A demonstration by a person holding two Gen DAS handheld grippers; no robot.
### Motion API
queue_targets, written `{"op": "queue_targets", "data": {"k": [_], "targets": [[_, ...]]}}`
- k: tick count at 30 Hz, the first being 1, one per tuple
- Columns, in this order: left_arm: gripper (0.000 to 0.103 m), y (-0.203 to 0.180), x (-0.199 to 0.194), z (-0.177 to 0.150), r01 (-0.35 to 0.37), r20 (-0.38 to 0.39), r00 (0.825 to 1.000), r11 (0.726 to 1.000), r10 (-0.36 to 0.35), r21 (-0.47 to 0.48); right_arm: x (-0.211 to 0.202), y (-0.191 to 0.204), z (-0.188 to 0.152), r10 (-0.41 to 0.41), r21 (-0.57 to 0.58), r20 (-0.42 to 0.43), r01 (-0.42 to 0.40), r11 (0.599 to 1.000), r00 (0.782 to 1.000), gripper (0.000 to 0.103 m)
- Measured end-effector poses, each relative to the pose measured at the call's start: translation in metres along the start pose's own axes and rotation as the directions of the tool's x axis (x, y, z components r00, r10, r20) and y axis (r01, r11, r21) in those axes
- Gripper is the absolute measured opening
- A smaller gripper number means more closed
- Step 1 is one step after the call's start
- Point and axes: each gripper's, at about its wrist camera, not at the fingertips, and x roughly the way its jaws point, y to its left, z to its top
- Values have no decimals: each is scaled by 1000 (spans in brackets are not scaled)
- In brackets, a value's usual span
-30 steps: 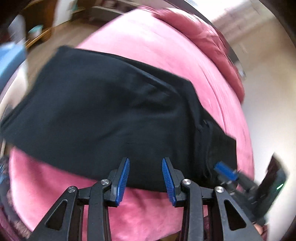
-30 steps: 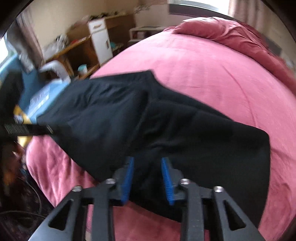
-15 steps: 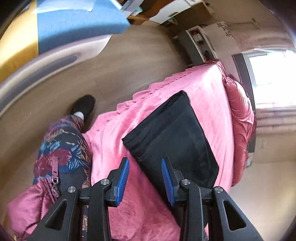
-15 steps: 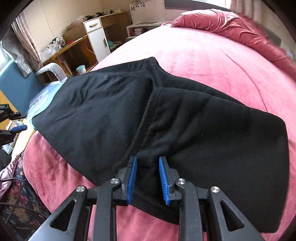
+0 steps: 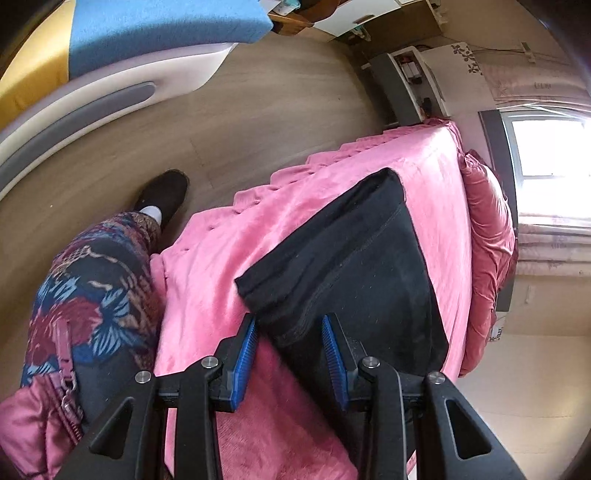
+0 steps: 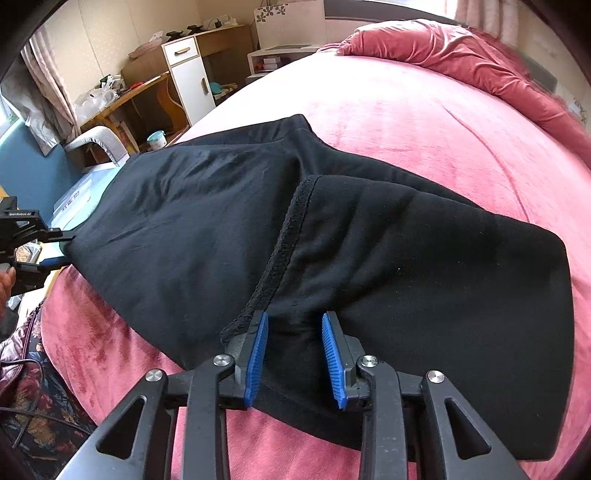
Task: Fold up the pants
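Observation:
Black pants (image 6: 332, 251) lie folded on a pink bed (image 6: 424, 118), one layer doubled over with a fuzzy hem edge (image 6: 284, 254) running down the middle. My right gripper (image 6: 293, 354) is open, its blue pads on either side of a bunched fold at the near edge of the pants. My left gripper (image 5: 290, 360) is open at the other end of the pants (image 5: 354, 266), its jaws straddling the near corner of the cloth. The left gripper also shows in the right wrist view (image 6: 26, 251) at the far left, at the pants' corner.
The person's patterned leg (image 5: 88, 295) and black shoe (image 5: 162, 195) stand on the wood floor (image 5: 221, 122) beside the bed. A red duvet (image 6: 461, 51) lies bunched at the head of the bed. A blue-padded chair (image 5: 147, 33), a desk and a white cabinet (image 6: 188, 77) stand to the left.
My left gripper swung from above the pants to their far end and now sits at the corner. My right gripper opened a little wider around the fold.

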Motion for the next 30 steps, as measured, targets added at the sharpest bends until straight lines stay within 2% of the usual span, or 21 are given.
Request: {"op": "queue_targets", "data": {"k": [7, 9, 10, 17, 20, 23, 24, 25, 26, 27, 28, 30], "targets": [[35, 4, 7, 2, -7, 9, 1000, 1000, 7, 1, 0, 1, 0, -5, 6, 3, 5, 1000, 1000, 32], [31, 2, 6, 2, -13, 14, 1000, 1000, 13, 16, 0, 0, 0, -7, 5, 6, 7, 1000, 1000, 33], [25, 0, 4, 1, -16, 25, 1000, 999, 15, 39, 1, 0, 0, -7, 5, 6, 7, 1000, 1000, 33], [15, -18, -6, -5, -17, 87, 996, 987, 3, 160, 0, 0, -1, -15, 9, 10, 15, 1000, 1000, 36], [14, -41, -15, -12, 13, 119, 992, 962, -47, 273, 0, -1, -1, -14, 15, 12, 14, 1000, 1000, 37], [13, -70, -21, -25, 80, 104, 985, 908, -134, 412, -2, -2, -1, -7, 22, 16, 7, 1000, 1000, 40], [13, -80, -23, -30, 101, 91, 983, 884, -160, 456, -3, -3, -1, -7, 24, 17, 7, 1000, 1000, 46], [13, -93, -23, -38, 116, 76, 981, 850, -180, 513, -6, -5, 0, -14, 29, 20, 14, 999, 1000, 52], [13, -107, -21, -48, 128, 56, 979, 807, -195, 577, -10, -8, 2, -24, 44, 29, 22, 999, 999, 66], [13, -115, -19, -56, 140, 37, 978, 776, -205, 615, -17, -14, 3, -16, 71, 47, 13, 997, 999, 71], [13, -128, -15, -68, 166, -3, 975, 725, -221, 668, -23, -19, 4, 3, 95, 65, -9, 995, 998, 72], [13, -142, -8, -83, 190, -48, 973, 661, -228, 726, -36, -29, 9, 31, 145, 105, -46, 988, 994, 76]]}}
